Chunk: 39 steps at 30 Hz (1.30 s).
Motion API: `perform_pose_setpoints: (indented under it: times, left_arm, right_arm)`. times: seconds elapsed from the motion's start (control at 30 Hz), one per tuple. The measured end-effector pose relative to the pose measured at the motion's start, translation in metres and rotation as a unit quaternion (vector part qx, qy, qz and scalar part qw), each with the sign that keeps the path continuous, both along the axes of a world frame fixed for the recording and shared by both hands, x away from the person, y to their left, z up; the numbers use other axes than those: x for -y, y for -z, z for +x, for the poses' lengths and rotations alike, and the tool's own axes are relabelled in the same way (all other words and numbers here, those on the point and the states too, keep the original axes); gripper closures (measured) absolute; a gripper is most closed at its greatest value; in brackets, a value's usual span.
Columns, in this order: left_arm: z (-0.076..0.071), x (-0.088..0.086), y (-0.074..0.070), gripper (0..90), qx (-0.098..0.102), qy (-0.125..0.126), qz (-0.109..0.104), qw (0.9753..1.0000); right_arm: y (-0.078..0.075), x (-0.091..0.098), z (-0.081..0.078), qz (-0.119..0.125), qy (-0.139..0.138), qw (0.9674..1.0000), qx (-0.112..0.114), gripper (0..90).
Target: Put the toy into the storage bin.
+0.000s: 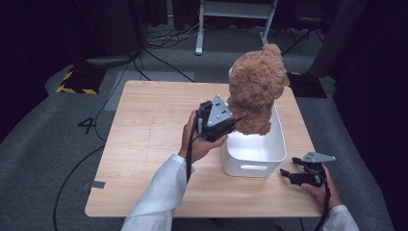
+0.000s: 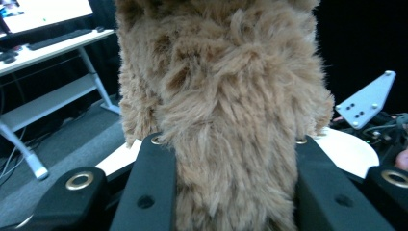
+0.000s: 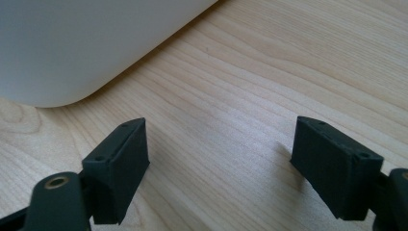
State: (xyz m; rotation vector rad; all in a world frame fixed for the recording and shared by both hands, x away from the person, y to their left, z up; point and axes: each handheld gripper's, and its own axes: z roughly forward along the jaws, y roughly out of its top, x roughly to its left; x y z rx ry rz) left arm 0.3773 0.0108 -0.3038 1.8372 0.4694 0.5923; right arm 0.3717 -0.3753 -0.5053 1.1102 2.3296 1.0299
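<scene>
left gripper [image 1: 234,124] at frame centre clamps the brown teddy bear [image 1: 255,86] above the white bin [image 1: 255,155] — right gripper [image 1: 288,174], lower right, gapes wide on the table [image 1: 144,144].

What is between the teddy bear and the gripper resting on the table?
The white bin: in the high view its near right corner sits between the teddy bear, held over it, and the right gripper. Then comes a bare strip of wooden table.
</scene>
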Motion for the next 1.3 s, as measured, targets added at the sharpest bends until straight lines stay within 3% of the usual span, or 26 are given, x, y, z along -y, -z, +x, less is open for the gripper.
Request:
perform_pose_setpoints:
  times: [0.27, 0.6, 0.87, 1.1, 1.3]
  left_arm:
    - [0.001, 0.032, 0.012, 71.1, -0.014, 0.031, 0.026, 0.9991]
    - [0.007, 0.051, 0.024, 70.9, -0.033, 0.041, 0.055, 0.9971]
    - [0.013, 0.059, 0.032, 70.0, -0.044, 0.048, 0.088, 0.9940]
    - [0.017, 0.068, 0.037, 68.7, -0.056, 0.056, 0.129, 0.9885]
    - [0.021, 0.074, 0.038, 67.6, -0.065, 0.059, 0.149, 0.9849]
  right_arm:
    - [0.000, 0.000, 0.000, 0.000, 0.000, 1.0000, -0.001, 20.3]
    - [0.000, 0.000, 0.000, 0.000, 0.000, 1.0000, -0.001, 20.3]
    - [0.000, 0.000, 0.000, 0.000, 0.000, 1.0000, -0.001, 20.2]
    - [0.000, 0.000, 0.000, 0.000, 0.000, 1.0000, -0.001, 20.3]
    - [0.000, 0.000, 0.000, 0.000, 0.000, 1.0000, -0.001, 20.3]
